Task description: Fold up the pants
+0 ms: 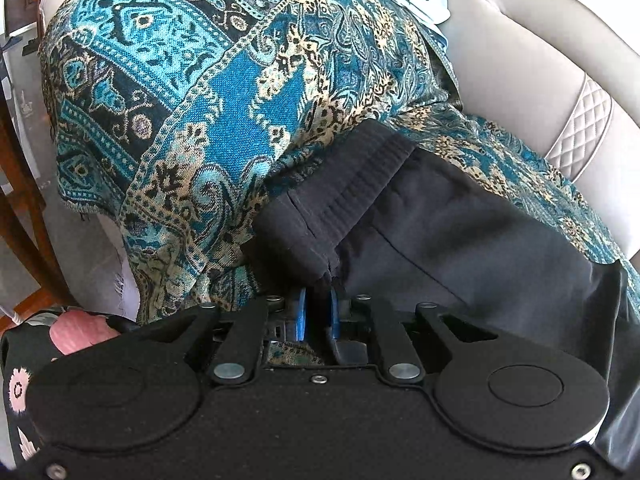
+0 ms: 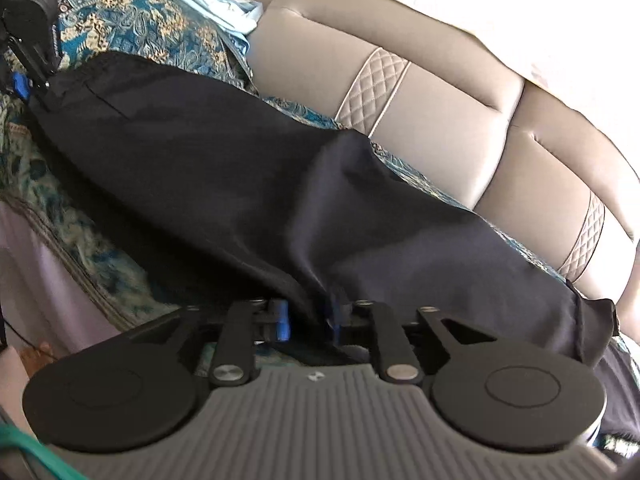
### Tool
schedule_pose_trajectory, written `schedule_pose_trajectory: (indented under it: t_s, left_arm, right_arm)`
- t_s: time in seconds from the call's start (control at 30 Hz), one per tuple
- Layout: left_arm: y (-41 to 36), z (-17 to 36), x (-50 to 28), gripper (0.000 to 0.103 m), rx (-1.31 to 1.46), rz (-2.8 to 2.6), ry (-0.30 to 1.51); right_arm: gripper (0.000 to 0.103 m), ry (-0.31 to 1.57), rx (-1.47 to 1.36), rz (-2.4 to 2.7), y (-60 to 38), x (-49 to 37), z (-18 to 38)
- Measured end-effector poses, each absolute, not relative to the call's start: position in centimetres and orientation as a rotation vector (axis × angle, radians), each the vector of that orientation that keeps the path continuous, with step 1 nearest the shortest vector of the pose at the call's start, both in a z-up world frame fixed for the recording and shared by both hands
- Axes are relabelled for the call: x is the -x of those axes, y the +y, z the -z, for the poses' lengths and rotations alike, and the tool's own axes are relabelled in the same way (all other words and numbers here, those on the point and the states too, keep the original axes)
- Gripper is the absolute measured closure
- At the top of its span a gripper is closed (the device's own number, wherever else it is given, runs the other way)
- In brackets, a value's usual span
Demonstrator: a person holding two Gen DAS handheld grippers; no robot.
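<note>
Black pants (image 1: pixel 440 216) lie stretched along a sofa seat over a blue patterned throw (image 1: pixel 200 100). Their ribbed waistband (image 1: pixel 352 184) is in the left wrist view, just beyond my left gripper (image 1: pixel 318 312), whose blue pads are shut on the waist edge. In the right wrist view the pants (image 2: pixel 208 168) run from the upper left to the lower right. My right gripper (image 2: pixel 308 318) is shut on a gathered fold of the leg fabric. The left gripper (image 2: pixel 24 76) shows at the far left, holding the waist end.
The beige leather sofa back (image 2: pixel 440 120) with quilted strips (image 2: pixel 372 92) runs behind the pants. Light blue clothing (image 2: pixel 224 4) lies on the throw near the back. A wooden chair leg (image 1: pixel 24 208) stands left of the sofa. A floral sleeve (image 1: pixel 24 380) is at the lower left.
</note>
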State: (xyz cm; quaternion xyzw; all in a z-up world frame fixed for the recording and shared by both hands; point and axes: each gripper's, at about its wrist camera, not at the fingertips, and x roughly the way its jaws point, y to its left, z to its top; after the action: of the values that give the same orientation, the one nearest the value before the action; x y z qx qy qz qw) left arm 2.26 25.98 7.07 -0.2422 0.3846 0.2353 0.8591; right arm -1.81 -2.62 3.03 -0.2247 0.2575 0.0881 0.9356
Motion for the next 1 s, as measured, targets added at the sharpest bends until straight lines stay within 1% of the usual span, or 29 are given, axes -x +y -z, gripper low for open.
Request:
schedule_pose_trajectory:
  t_s: [0.03, 0.07, 0.1, 0.27, 0.33, 0.4, 0.53, 0.7, 0.93, 0.97, 1.0]
  left_arm:
    - [26.0, -7.1, -2.2, 0.091, 0.508, -0.495, 0.808]
    - [26.0, -7.1, -2.2, 0.091, 0.507, -0.495, 0.809]
    - [26.0, -7.1, -2.3, 0.091, 0.503, -0.496, 0.811]
    - [26.0, -7.1, -2.7, 0.09, 0.481, -0.498, 0.817]
    - [25.8, -7.1, -2.8, 0.09, 0.468, -0.498, 0.817]
    - [25.6, -7.1, -2.9, 0.09, 0.456, -0.499, 0.819]
    - [25.6, -7.1, -3.1, 0.09, 0.453, -0.507, 0.826]
    - [26.2, -7.0, -3.3, 0.09, 0.477, -0.513, 0.83]
    - [25.8, -6.9, -3.9, 0.09, 0.454, -0.546, 0.842]
    - [25.7, -6.9, -4.0, 0.09, 0.447, -0.549, 0.845]
    - [25.6, -6.9, -4.1, 0.09, 0.44, -0.555, 0.849]
  right_arm:
    - [0.048, 0.54, 0.455, -0.209, -3.4, 1.8, -3.4]
    - [0.038, 0.554, 0.445, -0.224, -4.1, 1.6, -3.8]
    - [0.034, 0.577, 0.427, -0.234, -5.1, 1.5, -4.3]
    - [0.03, 0.738, 0.256, -0.244, -11.8, -0.6, -7.1]
    - [0.028, 0.735, 0.205, -0.182, -15.0, -1.8, -8.5]
    - [0.025, 0.686, 0.168, -0.043, -18.8, -3.8, -10.0]
    - [0.025, 0.643, 0.058, 0.243, -26.3, -9.4, -11.4]
    - [0.025, 0.648, -0.12, 0.464, -34.6, -17.1, -11.1]
    - [0.025, 0.775, -0.165, 0.549, -39.2, -26.4, -7.7]
    - [0.025, 0.791, -0.166, 0.556, -39.6, -27.3, -7.3]
    - [0.031, 0.815, -0.166, 0.566, -39.9, -28.1, -6.8]
